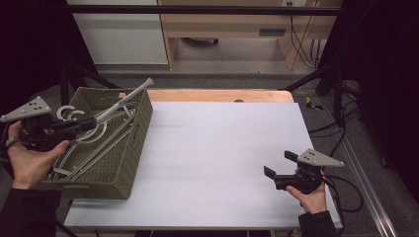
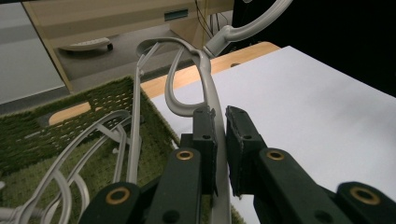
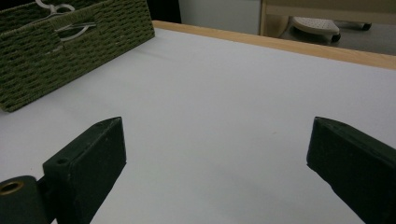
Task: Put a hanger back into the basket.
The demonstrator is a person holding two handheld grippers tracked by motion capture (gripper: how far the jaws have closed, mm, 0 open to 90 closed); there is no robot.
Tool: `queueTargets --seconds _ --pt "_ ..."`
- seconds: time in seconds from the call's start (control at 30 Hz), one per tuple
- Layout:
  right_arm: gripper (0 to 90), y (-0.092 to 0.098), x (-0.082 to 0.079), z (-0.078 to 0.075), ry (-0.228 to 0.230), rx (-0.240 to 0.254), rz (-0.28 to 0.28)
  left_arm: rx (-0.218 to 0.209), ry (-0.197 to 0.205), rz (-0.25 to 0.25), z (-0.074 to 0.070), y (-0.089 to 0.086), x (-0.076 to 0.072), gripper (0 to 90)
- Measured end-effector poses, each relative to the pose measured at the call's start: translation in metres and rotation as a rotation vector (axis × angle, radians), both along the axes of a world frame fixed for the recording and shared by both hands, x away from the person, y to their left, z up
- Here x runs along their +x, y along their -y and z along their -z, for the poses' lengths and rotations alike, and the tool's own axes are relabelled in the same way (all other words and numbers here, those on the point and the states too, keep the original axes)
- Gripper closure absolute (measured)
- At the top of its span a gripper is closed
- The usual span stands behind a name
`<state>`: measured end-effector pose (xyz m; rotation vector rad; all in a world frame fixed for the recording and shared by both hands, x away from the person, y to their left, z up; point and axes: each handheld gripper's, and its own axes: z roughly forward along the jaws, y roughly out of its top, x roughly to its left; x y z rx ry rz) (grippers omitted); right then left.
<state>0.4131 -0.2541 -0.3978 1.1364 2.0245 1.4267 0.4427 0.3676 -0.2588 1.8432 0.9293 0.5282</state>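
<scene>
The right gripper (image 3: 217, 158) hangs just above the white table (image 3: 224, 93), its jaws spread wide. A green woven basket (image 3: 70, 51) sits at the far left corner, with grey hangers (image 3: 70, 25) inside.

This looks like a lab or research workroom set up for recording, not a home. A white-topped table with a pale wooden edge (image 1: 222, 95) stands inside a frame of black metal bars (image 1: 197, 10), with black curtains (image 1: 390, 74) closing off both sides and loose black cables (image 1: 302, 44) hanging down by plain light-wood office furniture (image 1: 232, 22) at the back. The bare grey floor (image 1: 232, 54) and a metal rail (image 1: 365, 182) along the table's right side add to the workroom look.
</scene>
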Motion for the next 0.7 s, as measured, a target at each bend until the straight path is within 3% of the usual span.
queueTargets --seconds 0.4,0.7 --pt "5.0 -0.001 0.001 0.001 -0.004 -0.002 0.001 0.012 -0.054 -0.041 0.018 -0.038 -0.002 82.9" --pt "5.0 -0.001 0.001 0.001 -0.005 -0.009 0.002 -0.029 -0.076 -0.028 0.035 -0.044 0.003 82.8"
